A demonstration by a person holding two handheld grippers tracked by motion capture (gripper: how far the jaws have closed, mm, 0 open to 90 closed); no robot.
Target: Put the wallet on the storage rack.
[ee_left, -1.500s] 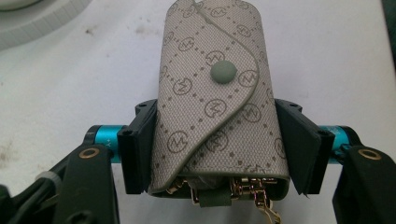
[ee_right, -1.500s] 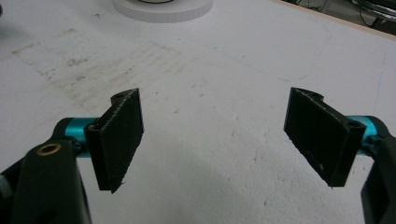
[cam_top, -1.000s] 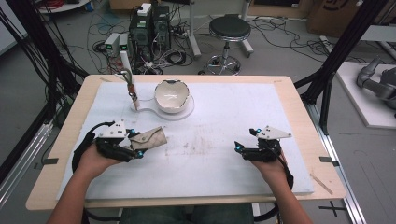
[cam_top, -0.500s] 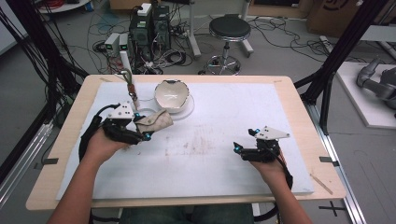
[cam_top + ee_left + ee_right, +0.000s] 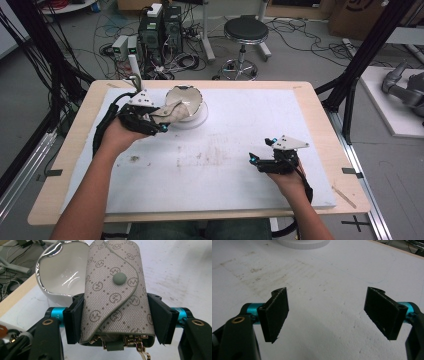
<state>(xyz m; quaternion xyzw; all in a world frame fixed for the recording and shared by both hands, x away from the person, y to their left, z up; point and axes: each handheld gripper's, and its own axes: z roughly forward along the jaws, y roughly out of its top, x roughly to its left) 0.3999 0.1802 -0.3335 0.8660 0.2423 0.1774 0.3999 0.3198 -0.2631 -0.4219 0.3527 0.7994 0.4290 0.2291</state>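
A: High view. At a white-topped table [image 5: 300, 115], the left gripper [image 5: 161, 123] carries a grey patterned key pouch [image 5: 168, 112] at the near rim of a white bowl [image 5: 186, 100] that sits on a white round base [image 5: 195, 120]. The right gripper [image 5: 256, 161] rests low on the board, well apart from the bowl.

B: And the left gripper view?

A: The key pouch [image 5: 115, 292] fills the gap between the two black jaws, which are clamped on its long edges. Its flap is snapped shut by a round grey stud [image 5: 119, 279]. Gold-coloured clasps [image 5: 132, 341] hang out of its near end. The bowl [image 5: 60, 277], glossy with a silvery rim, lies just beyond and to the left.

B: How will the pouch likely handle?

A: Probably light and soft: woven cloth that gives under pressure, with grip enough not to slide. A hold across the flat sides, as here, looks sound. The loose clasps may swing or snag on the rim, and the bowl appears breakable, so a gentle set-down seems wise.

B: The right gripper view?

A: The jaws of the right gripper [image 5: 325, 310] stand wide apart, nothing between them, over the stained white surface [image 5: 317, 272].
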